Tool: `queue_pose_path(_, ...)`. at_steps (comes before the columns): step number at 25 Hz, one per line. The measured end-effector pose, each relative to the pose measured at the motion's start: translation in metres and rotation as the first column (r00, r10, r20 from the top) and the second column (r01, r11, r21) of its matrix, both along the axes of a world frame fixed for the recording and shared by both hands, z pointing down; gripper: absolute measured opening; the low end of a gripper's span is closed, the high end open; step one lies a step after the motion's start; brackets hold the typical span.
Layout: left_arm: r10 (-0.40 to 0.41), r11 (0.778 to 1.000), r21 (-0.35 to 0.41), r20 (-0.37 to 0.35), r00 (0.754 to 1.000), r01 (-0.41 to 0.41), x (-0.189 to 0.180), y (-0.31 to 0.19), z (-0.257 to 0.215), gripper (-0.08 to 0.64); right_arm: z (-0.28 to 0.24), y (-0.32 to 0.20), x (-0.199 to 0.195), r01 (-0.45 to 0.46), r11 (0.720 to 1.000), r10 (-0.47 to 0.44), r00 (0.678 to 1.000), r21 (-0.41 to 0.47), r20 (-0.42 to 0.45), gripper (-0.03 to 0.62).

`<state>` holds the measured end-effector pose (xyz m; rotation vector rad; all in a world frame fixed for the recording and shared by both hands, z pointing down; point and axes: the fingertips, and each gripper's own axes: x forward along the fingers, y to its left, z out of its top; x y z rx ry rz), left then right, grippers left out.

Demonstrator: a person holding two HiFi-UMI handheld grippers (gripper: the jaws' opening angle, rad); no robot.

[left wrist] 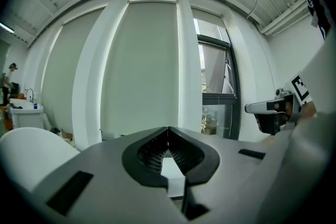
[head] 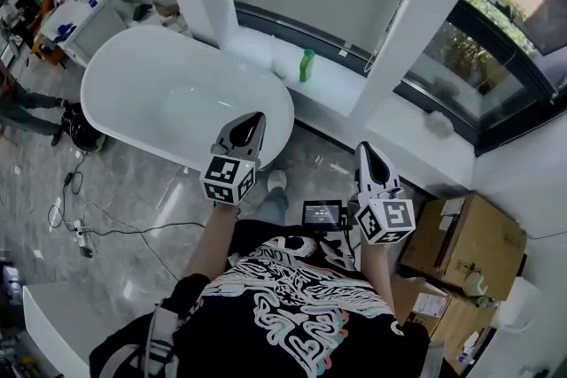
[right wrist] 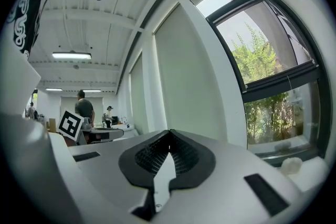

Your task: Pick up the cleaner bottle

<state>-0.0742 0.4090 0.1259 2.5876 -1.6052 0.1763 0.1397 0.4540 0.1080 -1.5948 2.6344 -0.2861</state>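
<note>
The cleaner bottle (head: 306,65) is small and green with a lighter cap, and stands upright on the white window ledge (head: 337,88) behind the bathtub. My left gripper (head: 254,121) is held out over the tub's near rim, well short of the bottle and to its lower left, jaws shut and empty. My right gripper (head: 363,151) hangs further right, over the floor by the ledge, its jaws also shut on nothing. In the left gripper view the jaw tips (left wrist: 168,129) meet in front of the blinds, and the bottle is hidden. The right gripper view's tips (right wrist: 169,133) meet too.
A white oval bathtub (head: 124,71) fills the left middle. A white pillar (head: 416,22) rises between the windows. Cardboard boxes (head: 465,243) stack at the right. Cables (head: 84,226) trail across the marble floor. A small screen (head: 322,213) sits at the person's chest.
</note>
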Motion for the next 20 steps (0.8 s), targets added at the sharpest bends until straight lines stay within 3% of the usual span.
queue_pose_path(8, 0.002, 0.999, -0.042, 0.006, 1.0, -0.002, 0.012, -0.042, 0.019, 0.017, 0.012, -0.038, 0.014, -0.031, 0.999, 0.03, 0.996, -0.008, -0.084, 0.027)
queue_pose_path(13, 0.026, 0.998, -0.065, 0.024, 0.999, -0.024, 0.023, -0.09, 0.029, 0.017, 0.019, -0.081, 0.026, -0.053, 0.998, 0.051, 0.996, -0.034, -0.078, 0.027)
queue_pose_path(16, 0.043, 0.997, -0.059, 0.062, 0.997, -0.039, 0.023, -0.124, 0.029, 0.018, 0.018, -0.112, 0.021, -0.049, 0.998, 0.046, 0.996, -0.035, -0.075, 0.027)
queue_pose_path(20, 0.05, 0.997, -0.063, 0.055, 0.997, -0.047, 0.012, -0.175, 0.027, 0.017, 0.02, -0.164, 0.008, -0.067, 0.997, 0.062, 0.994, -0.048, -0.095, 0.028)
